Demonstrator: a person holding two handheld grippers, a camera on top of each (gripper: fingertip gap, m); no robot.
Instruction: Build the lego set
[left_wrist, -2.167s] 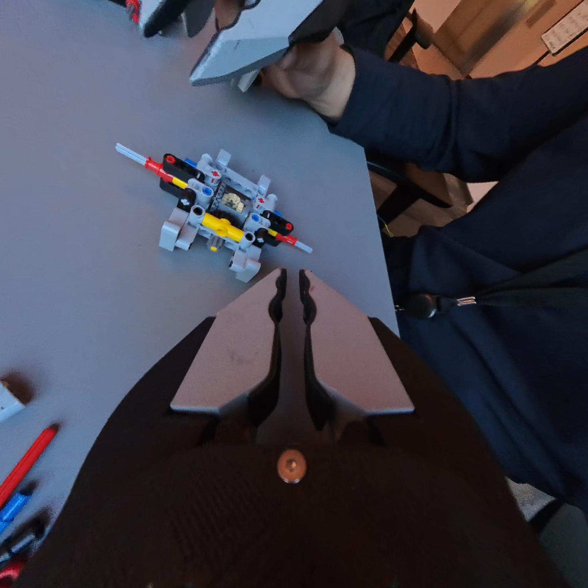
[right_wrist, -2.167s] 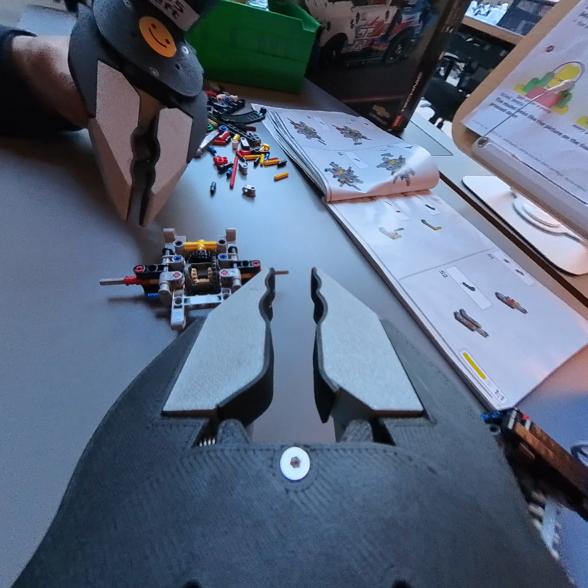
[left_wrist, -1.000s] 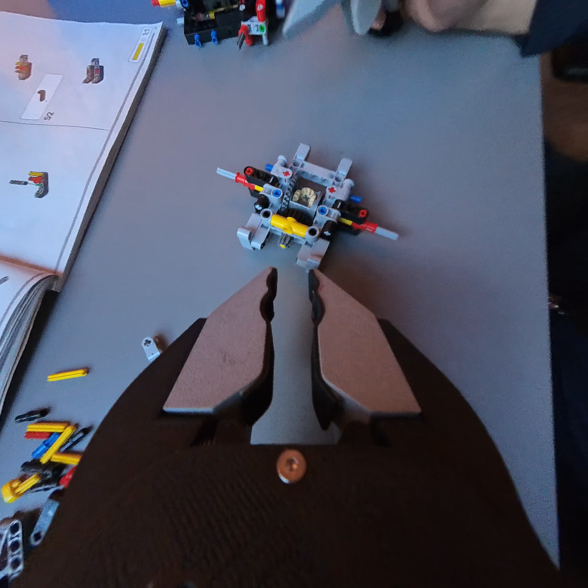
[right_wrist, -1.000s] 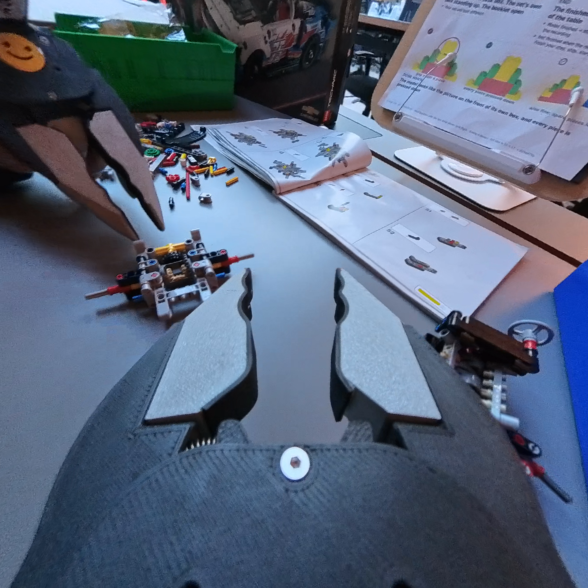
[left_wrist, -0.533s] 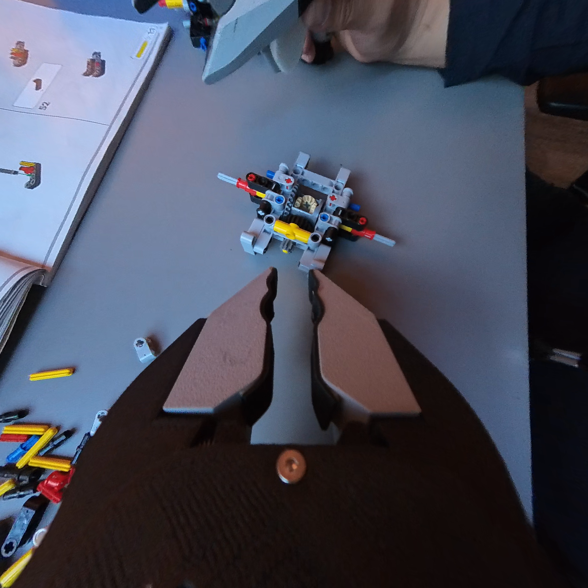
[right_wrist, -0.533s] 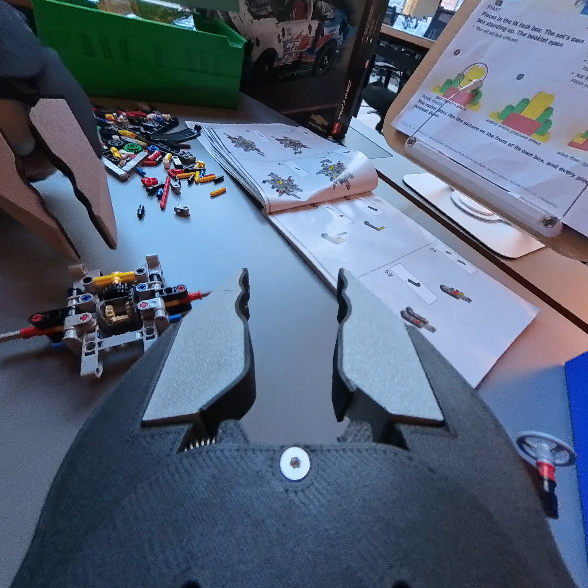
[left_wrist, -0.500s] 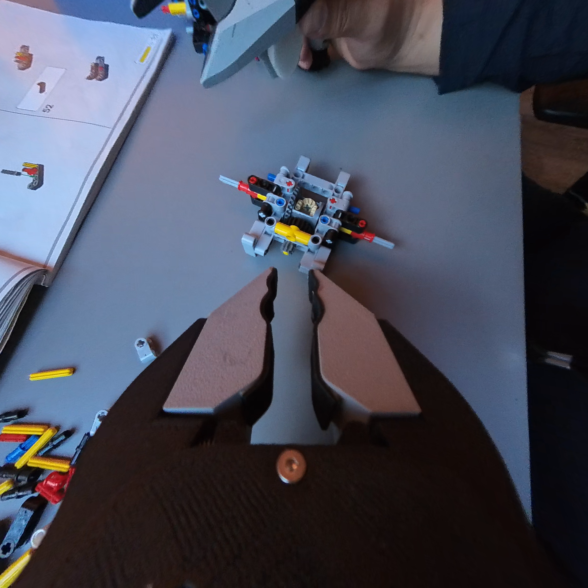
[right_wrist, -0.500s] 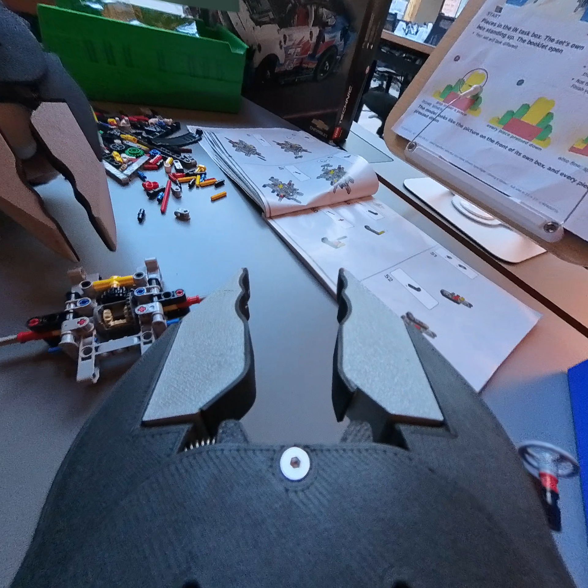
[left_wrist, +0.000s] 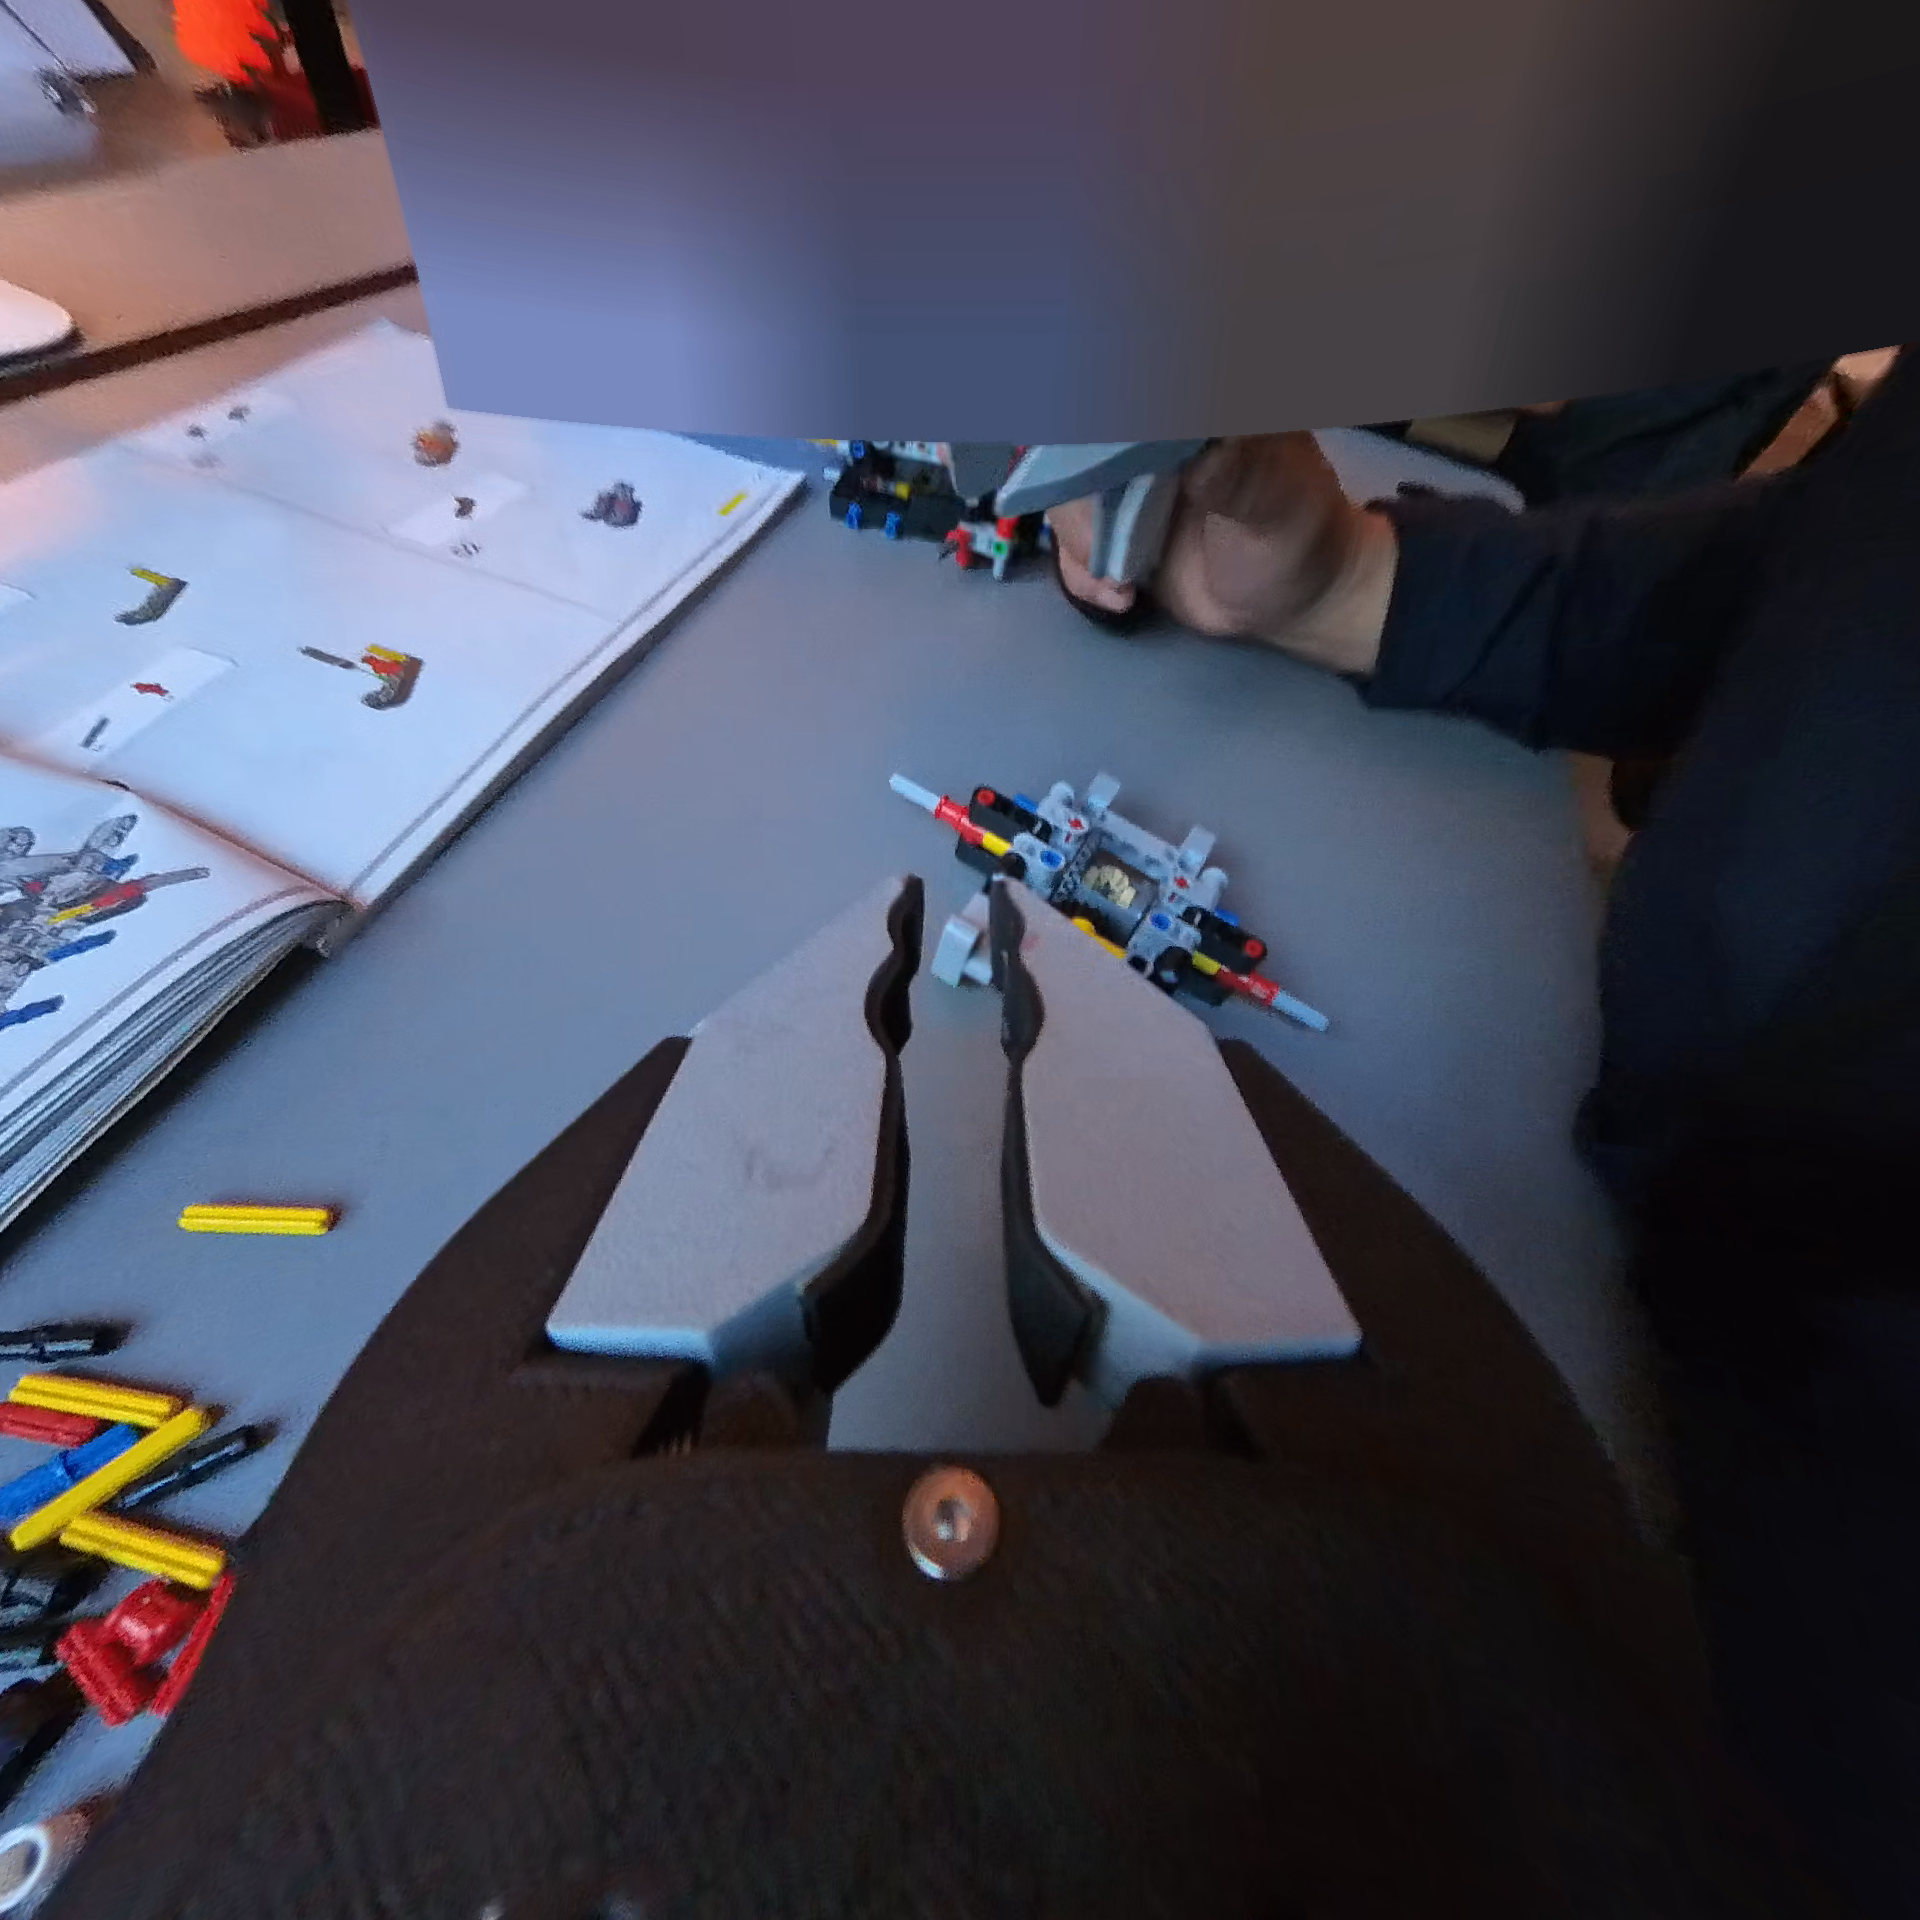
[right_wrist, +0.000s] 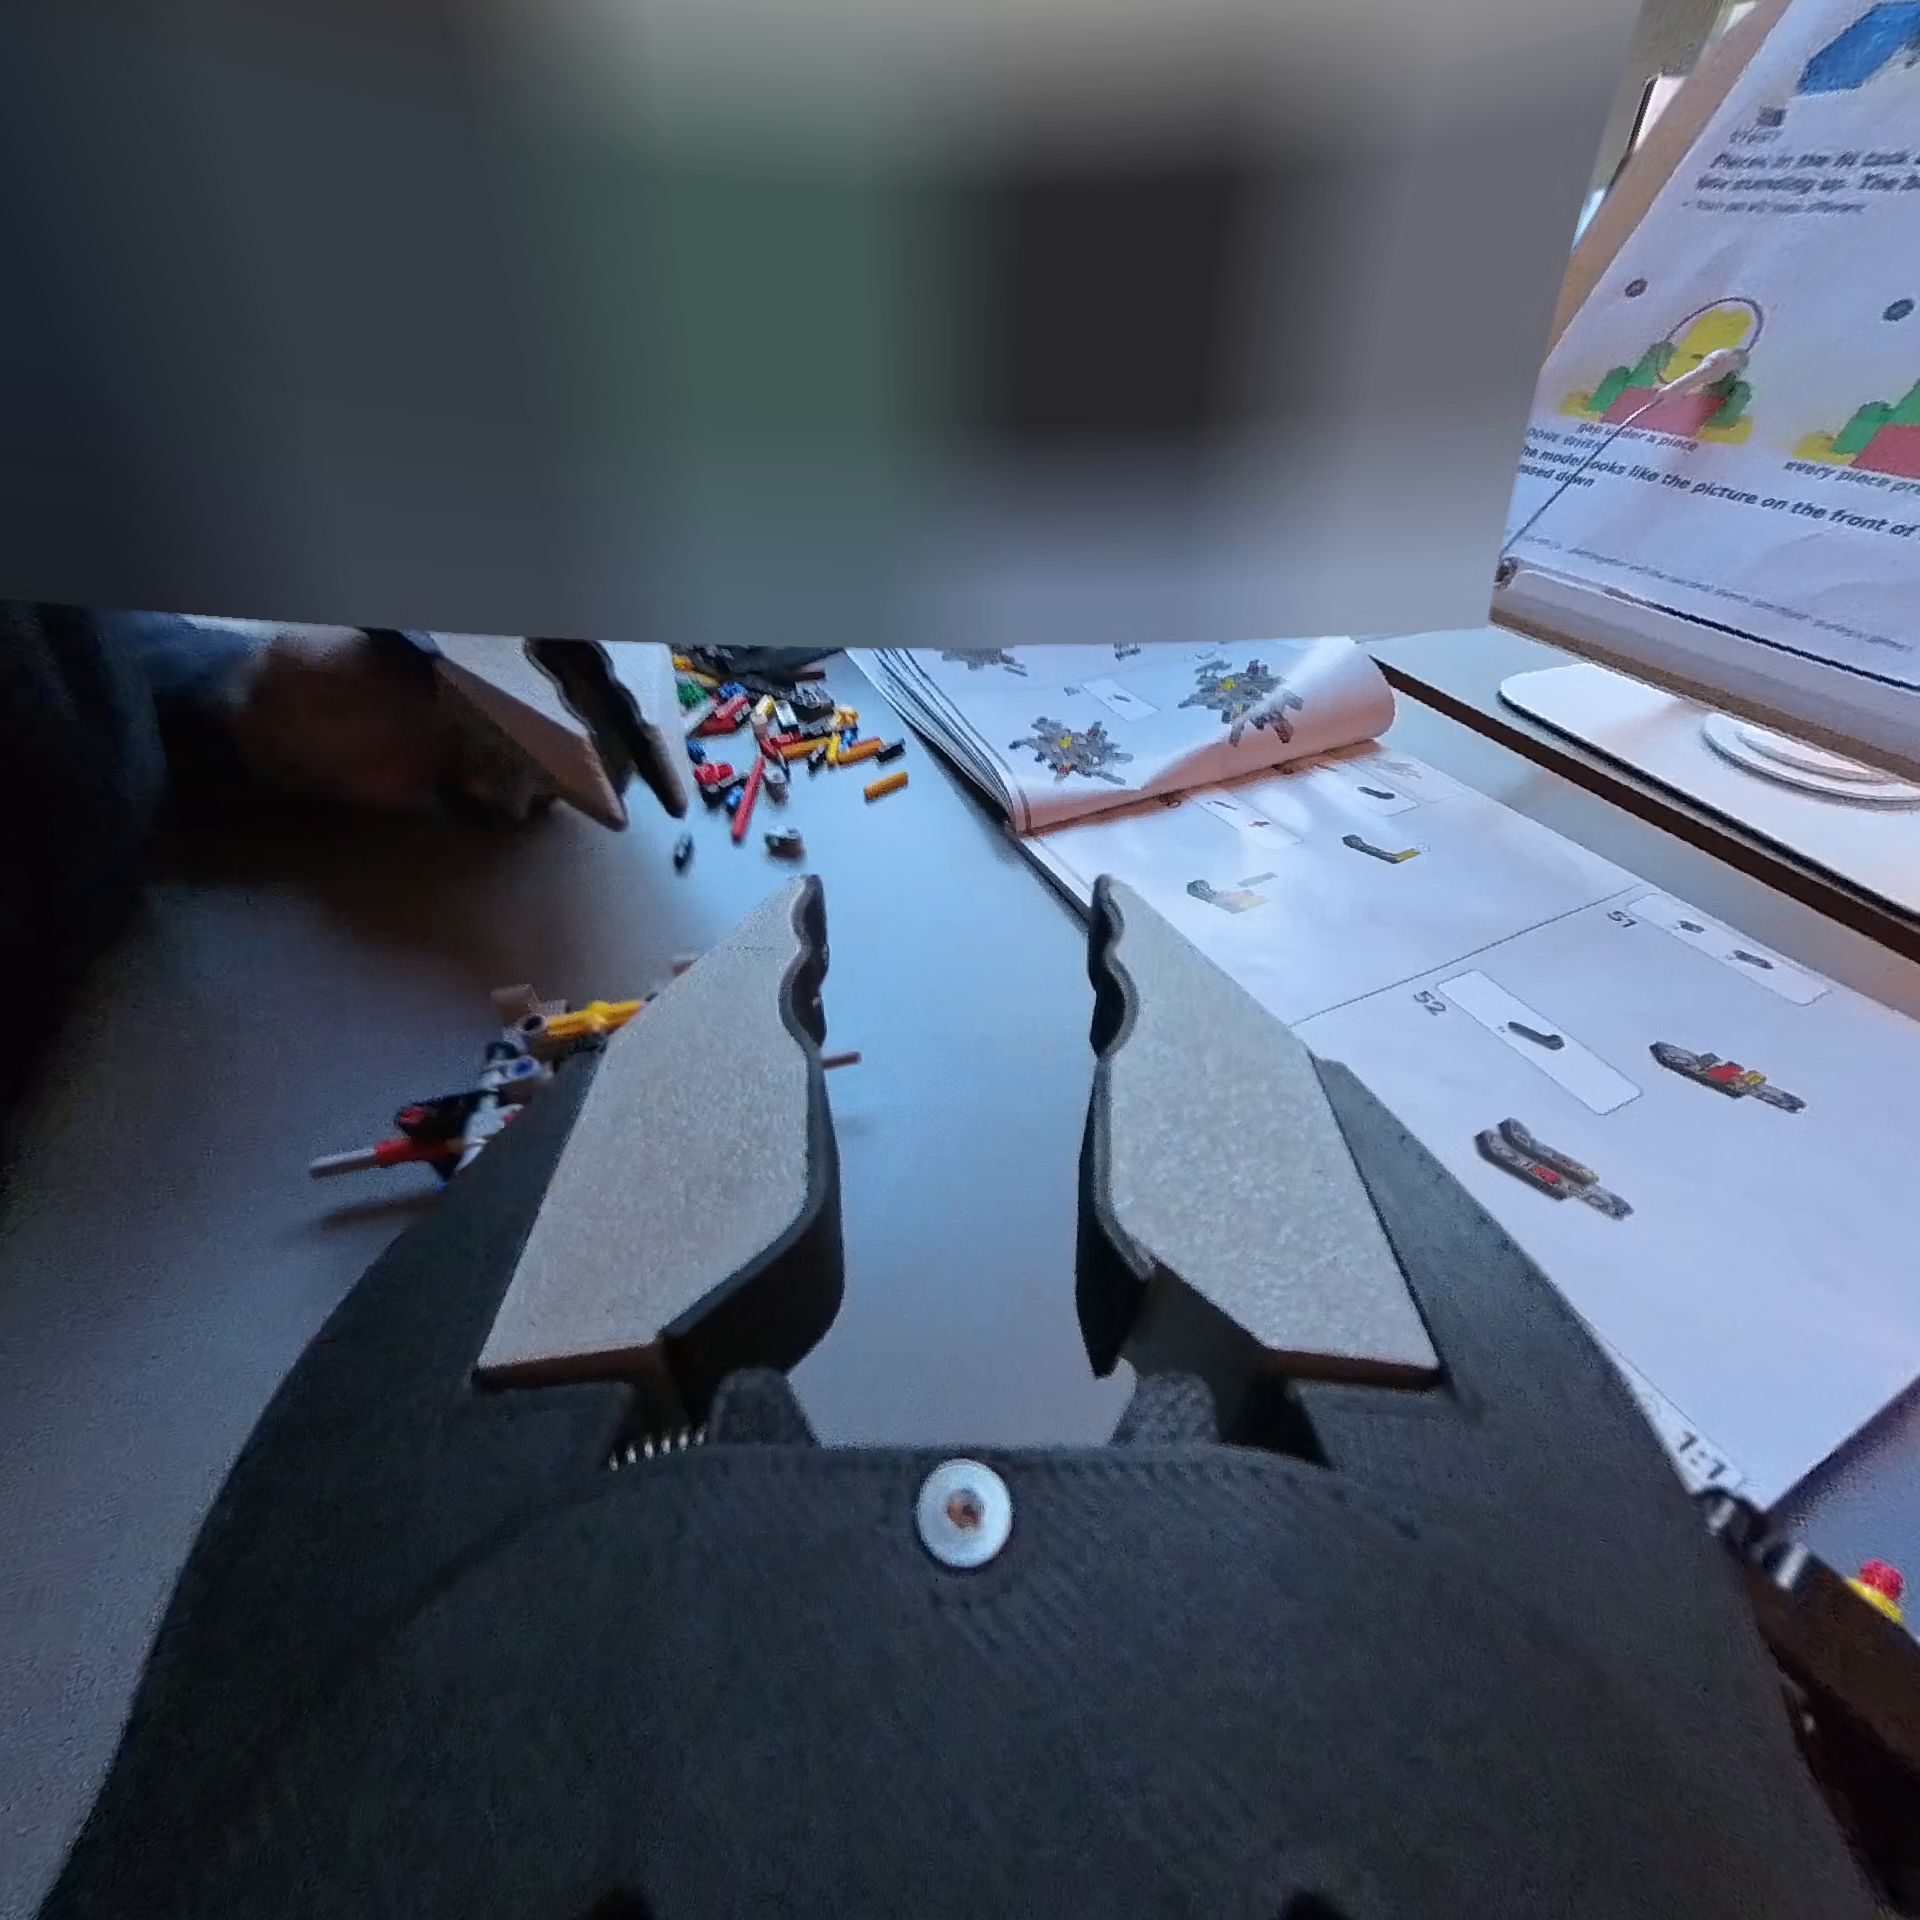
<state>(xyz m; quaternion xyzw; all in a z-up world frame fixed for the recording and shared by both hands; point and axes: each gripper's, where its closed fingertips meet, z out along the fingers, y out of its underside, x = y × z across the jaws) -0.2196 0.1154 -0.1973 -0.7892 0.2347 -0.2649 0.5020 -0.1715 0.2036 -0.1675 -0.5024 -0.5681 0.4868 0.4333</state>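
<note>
A small grey, black, yellow and red brick assembly (left_wrist: 1112, 883) with axles sticking out both ends lies on the grey table (left_wrist: 727, 831). My left gripper (left_wrist: 951, 899) hovers just short of it. Its fingers are a narrow gap apart with nothing between the pads; a grey arm of the assembly only shows behind the tips. In the right wrist view the left gripper (right_wrist: 644, 800) stands clear of the assembly (right_wrist: 488, 1081). My right gripper (right_wrist: 956, 914) is open and empty over the bare table, and its left finger hides part of the assembly. It also shows far off in the left wrist view (left_wrist: 1081, 488), held by a hand.
An open instruction booklet (left_wrist: 364, 623) lies on the left, also in the right wrist view (right_wrist: 1351, 935). Loose bricks (left_wrist: 104, 1455) and a yellow axle (left_wrist: 255, 1218) lie at the near left. A second black assembly (left_wrist: 894, 499) sits beside the right gripper. A stand with a printed sheet (right_wrist: 1766, 364) rises at the right. One gripper's finger ends stand about 11 cm off the other's.
My left gripper's fingers have drawn closer together, on nothing, and it has pulled back towards the loose bricks. My right gripper has dropped lower; its left finger now covers part of the assembly.
</note>
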